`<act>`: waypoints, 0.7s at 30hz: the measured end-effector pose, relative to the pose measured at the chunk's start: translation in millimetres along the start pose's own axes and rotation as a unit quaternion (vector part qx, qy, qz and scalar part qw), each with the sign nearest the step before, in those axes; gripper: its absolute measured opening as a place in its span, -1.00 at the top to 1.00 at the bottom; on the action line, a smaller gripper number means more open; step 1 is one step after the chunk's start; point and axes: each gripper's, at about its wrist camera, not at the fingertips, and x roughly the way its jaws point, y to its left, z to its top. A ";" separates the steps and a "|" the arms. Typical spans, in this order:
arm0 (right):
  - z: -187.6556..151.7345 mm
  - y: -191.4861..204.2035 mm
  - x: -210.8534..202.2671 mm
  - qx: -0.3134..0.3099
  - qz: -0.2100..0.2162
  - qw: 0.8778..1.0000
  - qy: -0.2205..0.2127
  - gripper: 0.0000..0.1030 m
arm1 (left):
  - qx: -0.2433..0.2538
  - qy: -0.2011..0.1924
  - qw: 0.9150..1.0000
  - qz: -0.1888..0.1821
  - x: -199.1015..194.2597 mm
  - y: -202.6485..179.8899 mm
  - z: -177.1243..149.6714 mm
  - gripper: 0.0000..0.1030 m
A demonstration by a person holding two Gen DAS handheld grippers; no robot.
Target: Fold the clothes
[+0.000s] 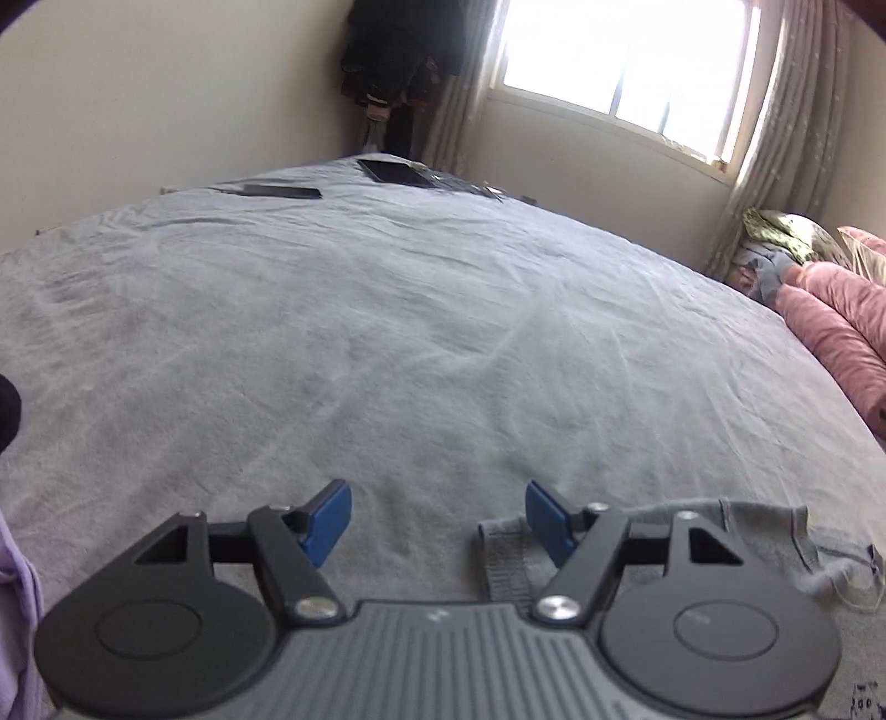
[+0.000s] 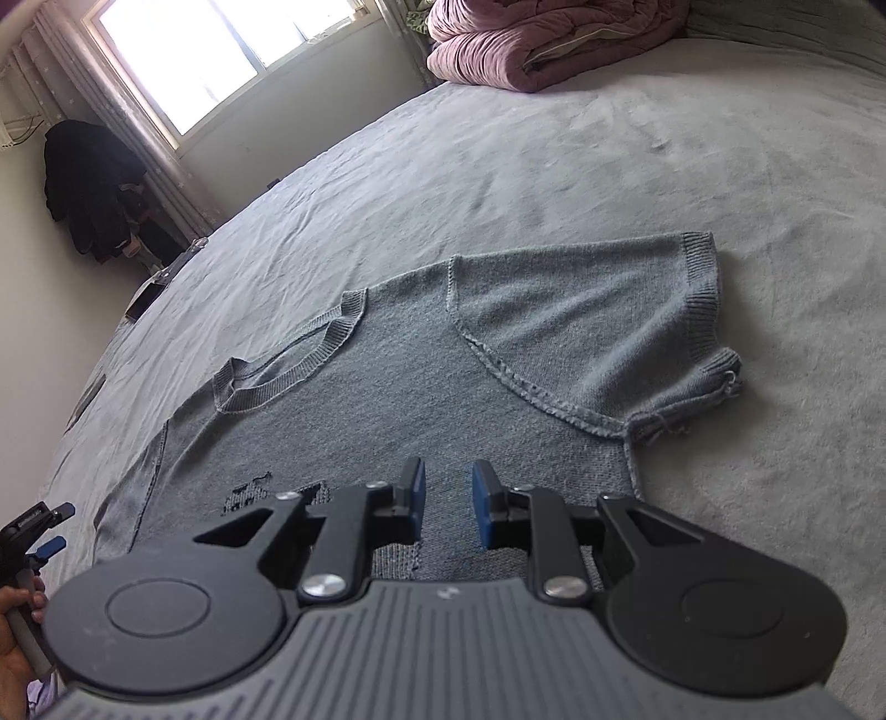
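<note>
Grey knit sweater [image 2: 398, 376], flat on the grey bedsheet [image 2: 692, 155], both your grippers over it with nothing held.

Your right gripper [image 2: 448, 507] hangs over the sweater's lower body, blue pads [image 2: 416, 487] a narrow gap apart and gripping nothing; the neckline points toward the window [image 2: 221, 55], one short ribbed sleeve lies spread out to the right, and a dark knitted motif shows just left of the pads. Your left gripper [image 1: 437, 518] has its fingers spread wide over bare sheet, a ribbed edge of the sweater [image 1: 720, 531] lying under and beside its right finger, not pinched. Also present: folded pink quilt [image 2: 526, 50] at the far edge of the bed, dark flat devices [image 1: 396, 170] near the wall, dark clothing [image 2: 88, 183] hanging in the corner.
</note>
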 end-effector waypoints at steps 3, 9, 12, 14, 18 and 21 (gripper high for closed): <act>-1.4 2.9 0.5 -0.009 0.001 1.000 0.001 0.56 | 0.024 0.023 0.999 -0.014 2.3 -15.6 -9.3 -0.38; -6.2 16.5 3.0 -0.054 0.018 0.998 0.020 0.49 | 0.066 0.043 0.995 -0.056 -22.2 -42.6 -29.7 -0.38; -10.3 21.3 4.7 -0.073 0.020 0.997 0.028 0.39 | 0.094 0.051 0.991 -0.076 -42.0 -54.4 -45.9 -0.38; -12.6 23.8 8.6 -0.087 0.019 0.995 0.037 0.35 | 0.102 0.058 0.990 -0.081 -51.6 -60.4 -55.7 -0.38; -16.3 12.1 10.3 -0.084 -0.004 0.995 0.055 0.32 | 0.096 0.078 0.988 -0.093 -67.6 -68.0 -74.3 -0.38; -17.0 -3.1 -0.7 -0.064 -0.006 0.997 0.051 0.32 | 0.091 0.084 0.987 -0.099 -84.7 -69.1 -89.2 -0.38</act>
